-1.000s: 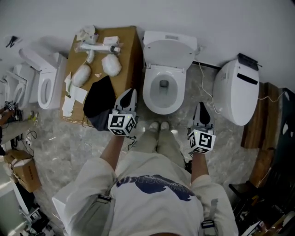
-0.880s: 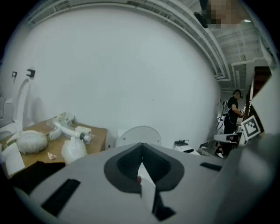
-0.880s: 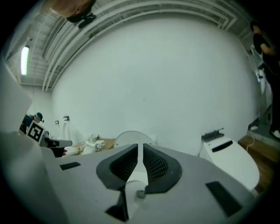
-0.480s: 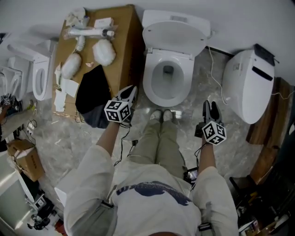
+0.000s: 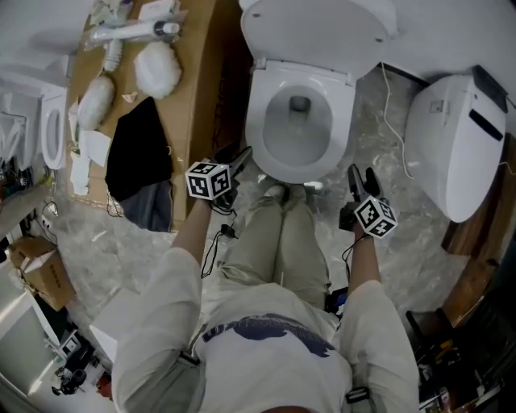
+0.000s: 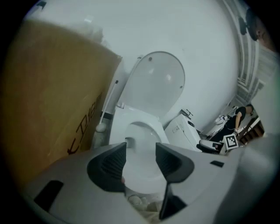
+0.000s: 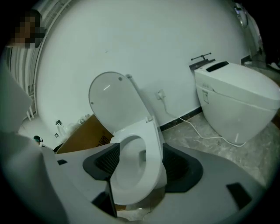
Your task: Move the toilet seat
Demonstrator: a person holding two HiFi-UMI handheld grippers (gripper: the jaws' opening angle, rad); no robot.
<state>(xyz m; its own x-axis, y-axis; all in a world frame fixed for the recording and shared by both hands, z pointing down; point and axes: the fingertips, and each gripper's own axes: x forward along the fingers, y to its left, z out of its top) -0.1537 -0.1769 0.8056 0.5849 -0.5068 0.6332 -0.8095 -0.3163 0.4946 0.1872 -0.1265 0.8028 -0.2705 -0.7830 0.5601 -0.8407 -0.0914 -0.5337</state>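
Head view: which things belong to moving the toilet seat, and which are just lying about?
Job: toilet seat and its raised lid; left claw and right claw, both with jaws just opening, nothing between them.
Lying about: cardboard box, black cloth and white bundles on it, closed toilet at right.

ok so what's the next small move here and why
Probably ease the left gripper and right gripper forward to the front edge of the toilet seat. It lies flat on the bowl with the lid raised behind. Both grippers flank the bowl's front, short of it, and their jaws have just been opening, with nothing between them.
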